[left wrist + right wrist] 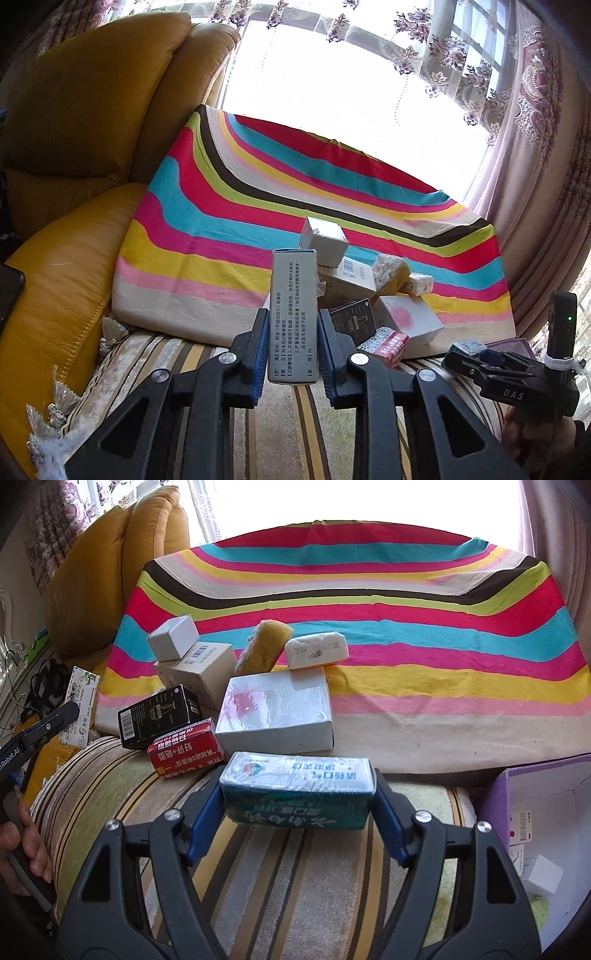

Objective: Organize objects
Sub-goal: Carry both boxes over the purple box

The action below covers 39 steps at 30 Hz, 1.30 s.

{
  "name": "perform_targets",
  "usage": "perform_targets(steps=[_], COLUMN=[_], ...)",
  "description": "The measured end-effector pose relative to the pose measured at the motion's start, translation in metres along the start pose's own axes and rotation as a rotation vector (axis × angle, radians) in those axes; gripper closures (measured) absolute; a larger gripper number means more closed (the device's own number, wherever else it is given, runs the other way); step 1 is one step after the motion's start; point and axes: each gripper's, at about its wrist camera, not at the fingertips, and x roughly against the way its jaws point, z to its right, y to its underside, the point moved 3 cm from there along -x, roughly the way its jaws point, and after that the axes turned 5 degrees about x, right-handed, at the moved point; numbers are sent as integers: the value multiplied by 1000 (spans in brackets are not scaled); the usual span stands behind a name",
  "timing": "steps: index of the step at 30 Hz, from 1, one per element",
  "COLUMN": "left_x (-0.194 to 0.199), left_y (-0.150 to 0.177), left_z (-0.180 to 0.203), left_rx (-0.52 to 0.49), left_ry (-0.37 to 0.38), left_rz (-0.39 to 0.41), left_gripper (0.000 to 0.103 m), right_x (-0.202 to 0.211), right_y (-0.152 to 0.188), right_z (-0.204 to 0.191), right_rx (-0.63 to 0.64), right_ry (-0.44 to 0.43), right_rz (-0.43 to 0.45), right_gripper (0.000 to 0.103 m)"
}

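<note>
My left gripper (292, 343) clamps an upright grey carton (293, 317). My right gripper (298, 805) clamps a teal packet (297, 790) above the striped seat (258, 878), left of the purple box (498, 794).

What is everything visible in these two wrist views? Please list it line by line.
narrow box: 1, grey, printed, held by left gripper
teal packet: 1, teal-white, held by right gripper
white boxes: 2, one large, one small on top of the pile
cream box: 1, barcoded, under small white box
black box: 1, beside red pack
red pack: 1, front of pile
sponge: 1, yellow, leaning
wrapped bar: 1, white
purple box: 1, open, right
striped cloth: 1, multicolour
sofa cushion: yellow
left gripper: closed
right gripper: closed
hand: 1
</note>
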Motion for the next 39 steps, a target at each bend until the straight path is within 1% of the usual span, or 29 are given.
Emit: perform_targets(steps=[5, 8, 12, 19, 29, 33, 39], left_x=[5, 8, 9, 5, -7, -13, -18], left_y=[7, 14, 23, 39, 63, 74, 83], left_z=[21, 39, 62, 97, 149, 170, 194], left_rx=[-31, -71, -131, -230, -337, -387, -427], left_ry=[50, 78, 132, 204, 298, 332, 381], left_rz=[8, 6, -12, -65, -163, -202, -243], left_gripper=[77, 77, 77, 77, 77, 77, 77], right_x=[12, 20, 31, 46, 70, 83, 103], right_y=[8, 14, 21, 33, 48, 57, 75], right_z=[7, 11, 18, 33, 63, 81, 115], right_rx=[-34, -54, -80, -134, -203, -238, -294], right_ry=[1, 1, 2, 5, 21, 37, 97], right_rz=[13, 24, 39, 50, 68, 78, 85], right_gripper=[27, 27, 27, 27, 27, 27, 27])
